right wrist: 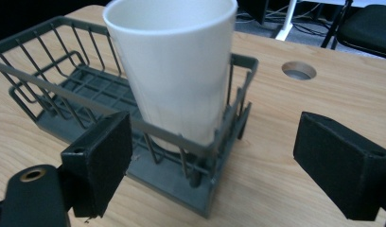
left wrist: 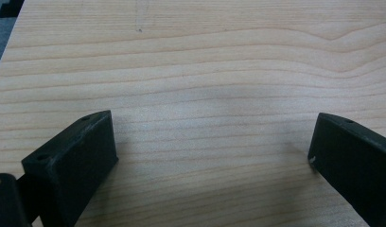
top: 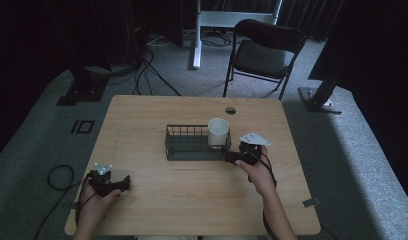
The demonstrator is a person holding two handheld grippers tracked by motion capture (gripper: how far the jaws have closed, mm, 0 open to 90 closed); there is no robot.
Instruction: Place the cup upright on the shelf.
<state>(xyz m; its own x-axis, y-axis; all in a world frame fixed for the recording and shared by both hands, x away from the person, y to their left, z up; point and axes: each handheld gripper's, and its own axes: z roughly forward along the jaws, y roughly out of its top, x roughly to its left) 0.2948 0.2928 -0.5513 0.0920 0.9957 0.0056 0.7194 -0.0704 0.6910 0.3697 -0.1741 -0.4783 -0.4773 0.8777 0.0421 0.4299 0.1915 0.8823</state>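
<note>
Black grippers (top: pixel 126 184) with grey plates; forearms seemingly sleeveless.

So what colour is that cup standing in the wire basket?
The cup is plain white, with no pattern. The right gripper view shows it best, up close in the dark grey basket.

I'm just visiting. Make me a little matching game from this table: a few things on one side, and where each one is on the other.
Things:
1. white cup
2. wire basket
3. left gripper
4. folding chair

Places:
A. on the floor beyond the table
B. mid-table
C. near the table's front left corner
D. standing in the basket's right end

Pairs: 1-D, 2-B, 3-C, 4-A
</note>
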